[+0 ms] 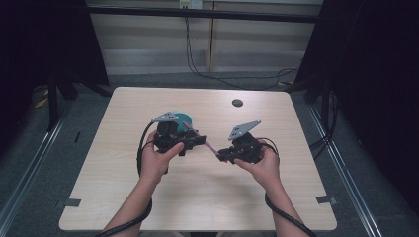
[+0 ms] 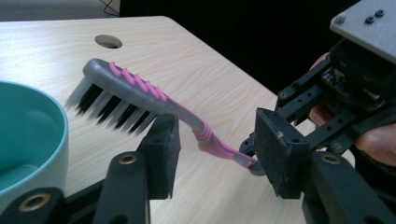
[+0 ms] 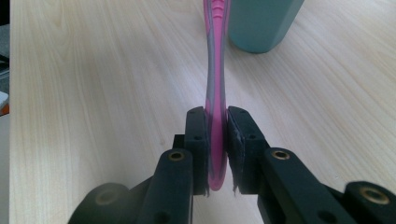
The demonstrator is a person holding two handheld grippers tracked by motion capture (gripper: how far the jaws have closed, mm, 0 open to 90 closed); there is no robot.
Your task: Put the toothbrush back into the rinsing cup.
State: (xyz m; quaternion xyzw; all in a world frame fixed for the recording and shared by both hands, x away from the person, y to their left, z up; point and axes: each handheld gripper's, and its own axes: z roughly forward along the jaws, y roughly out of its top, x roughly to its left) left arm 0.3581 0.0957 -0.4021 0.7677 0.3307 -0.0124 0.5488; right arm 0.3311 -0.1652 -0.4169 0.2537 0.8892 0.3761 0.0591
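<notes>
Teal cup [image 1: 186, 118] perhaps blocks forward.

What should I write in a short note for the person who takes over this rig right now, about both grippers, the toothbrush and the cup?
Right gripper: shut on the handle end of the pink and grey toothbrush, held above the table.
Left gripper: open, its fingers on either side of the toothbrush neck, not clamping it.
Teal cup: stands on the table beside the left gripper, near the brush head.
Done: toothbrush lifted and brought to the cup.
Left, probably: a handover to the left gripper or placing the brush into the cup; which one, I cannot tell.
</notes>
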